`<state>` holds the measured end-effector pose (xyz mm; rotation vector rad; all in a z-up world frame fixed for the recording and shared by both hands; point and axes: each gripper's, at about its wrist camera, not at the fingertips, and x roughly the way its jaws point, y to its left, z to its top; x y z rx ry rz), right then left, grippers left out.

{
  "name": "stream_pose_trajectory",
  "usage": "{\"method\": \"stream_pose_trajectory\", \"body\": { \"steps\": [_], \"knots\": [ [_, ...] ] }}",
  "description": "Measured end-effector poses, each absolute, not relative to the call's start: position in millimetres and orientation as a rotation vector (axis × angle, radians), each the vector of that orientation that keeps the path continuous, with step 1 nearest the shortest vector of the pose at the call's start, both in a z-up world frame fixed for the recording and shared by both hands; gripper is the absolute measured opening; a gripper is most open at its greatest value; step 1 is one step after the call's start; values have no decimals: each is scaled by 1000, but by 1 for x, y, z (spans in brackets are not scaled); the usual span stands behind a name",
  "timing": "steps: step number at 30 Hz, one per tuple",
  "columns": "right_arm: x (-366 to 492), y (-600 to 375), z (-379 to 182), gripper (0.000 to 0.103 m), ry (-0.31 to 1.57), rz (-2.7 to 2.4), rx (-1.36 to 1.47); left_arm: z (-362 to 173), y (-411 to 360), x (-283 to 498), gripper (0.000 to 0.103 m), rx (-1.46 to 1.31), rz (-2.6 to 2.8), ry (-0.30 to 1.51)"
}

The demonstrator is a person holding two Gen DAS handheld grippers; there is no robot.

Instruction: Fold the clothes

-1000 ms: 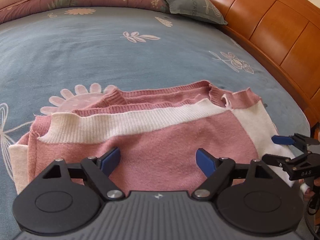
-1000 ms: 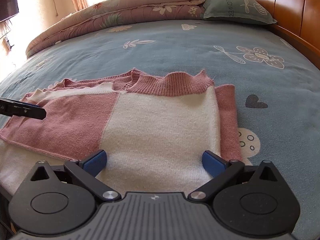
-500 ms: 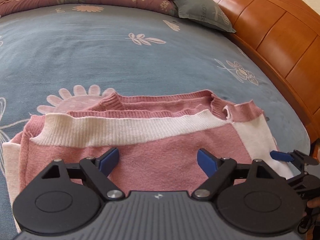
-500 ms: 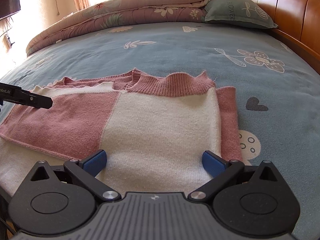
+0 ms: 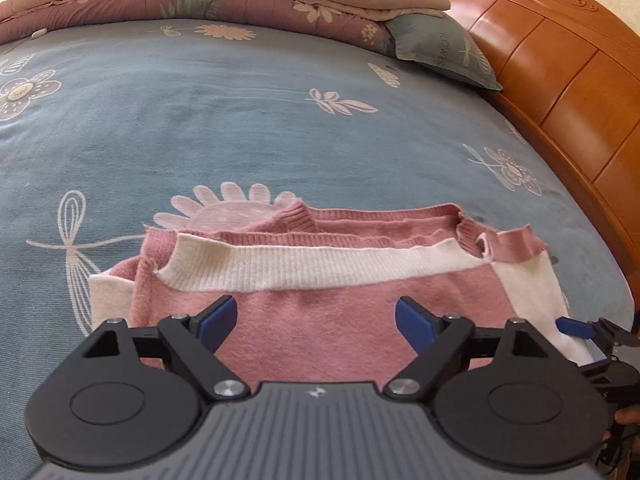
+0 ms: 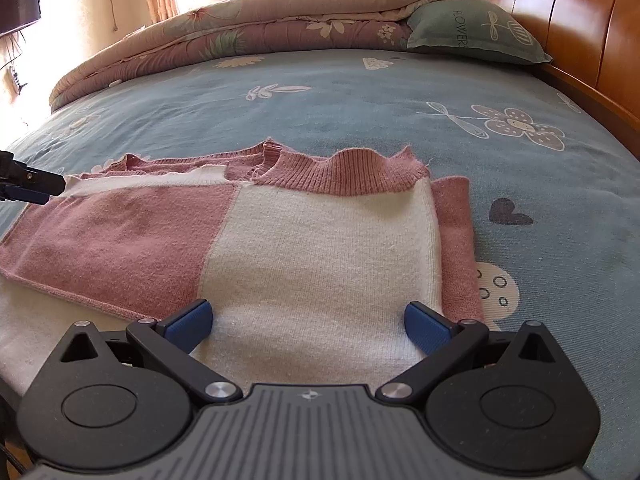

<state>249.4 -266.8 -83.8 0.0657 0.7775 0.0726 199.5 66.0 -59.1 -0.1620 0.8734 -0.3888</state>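
Note:
A pink and white knitted sweater [image 5: 320, 312] lies folded on the blue bedsheet [image 5: 200, 120], its white ribbed hem across the top and the pink collar at the far right. My left gripper [image 5: 316, 320] hovers open over the pink panel, nothing between its blue pads. In the right wrist view the same sweater [image 6: 312, 248] shows its white panel and pink ribbed collar. My right gripper [image 6: 308, 322] stands open above the white panel, empty. Its blue tip shows in the left wrist view as the right gripper [image 5: 576, 328]; the left gripper [image 6: 32, 188] pokes in at the far left.
A rolled floral quilt [image 6: 260, 24] and a grey-green pillow [image 6: 472, 36] lie at the bed's far end. An orange wooden headboard [image 5: 560, 80] runs along the right side. A dark screen [image 6: 18, 8] hangs on the left wall.
Both grippers have lifted and drawn back a little from the sweater; the left view now tilts up and shows more bed. The sweater has not moved. Both stay open.

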Motion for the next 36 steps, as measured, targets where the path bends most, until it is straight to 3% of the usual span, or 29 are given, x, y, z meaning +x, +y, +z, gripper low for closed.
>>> {"method": "stream_pose_trajectory", "body": {
  "steps": [9,14,22,36],
  "knots": [
    [247,-264,-65,103,780,94,112,-79,32,180,92,-72,-432,884],
    [248,-250,-51,103,717,285,183,-80,40,181,93,-116,-418,886],
    [253,-250,-63,103,784,311,208,-64,57,177,93,-274,-443,860],
    [224,-241,-51,103,793,300,46,-64,26,183,93,-390,-534,913]
  ]
}}
